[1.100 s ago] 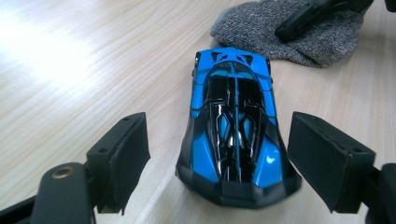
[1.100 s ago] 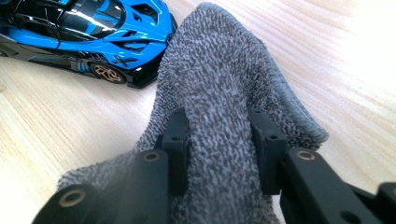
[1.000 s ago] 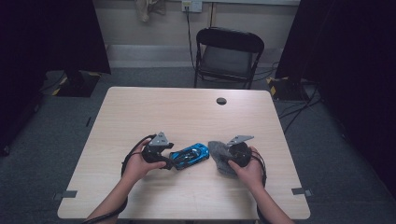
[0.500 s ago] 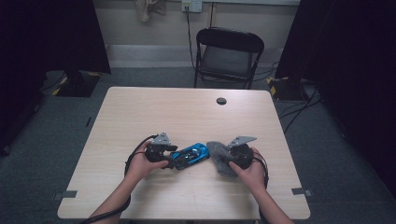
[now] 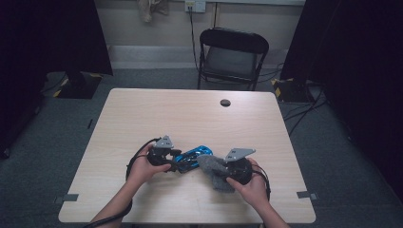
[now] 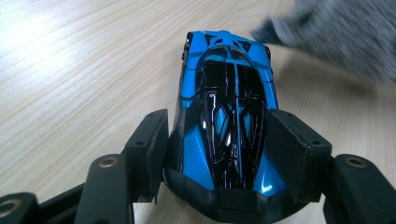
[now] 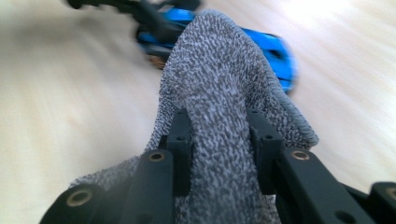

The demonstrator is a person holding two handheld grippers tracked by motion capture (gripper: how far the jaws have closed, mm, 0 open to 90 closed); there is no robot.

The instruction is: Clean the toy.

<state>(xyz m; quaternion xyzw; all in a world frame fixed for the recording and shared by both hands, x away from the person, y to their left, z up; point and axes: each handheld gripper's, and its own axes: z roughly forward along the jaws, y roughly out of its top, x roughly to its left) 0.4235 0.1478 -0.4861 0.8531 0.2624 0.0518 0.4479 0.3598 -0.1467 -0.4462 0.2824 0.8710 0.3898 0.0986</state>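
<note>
Glossy blue and black toy car [image 6: 226, 116] sits mid-frame, pinched at its sides by my left gripper [image 6: 219, 154] to steady it while my right gripper [image 7: 219, 144] clamps a grey knitted cloth [image 7: 219, 93] for wiping it.

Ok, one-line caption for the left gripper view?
Left gripper clamps a blue and black toy car by its sides on the wooden table, grey knitted cloth blurred beyond.
</note>
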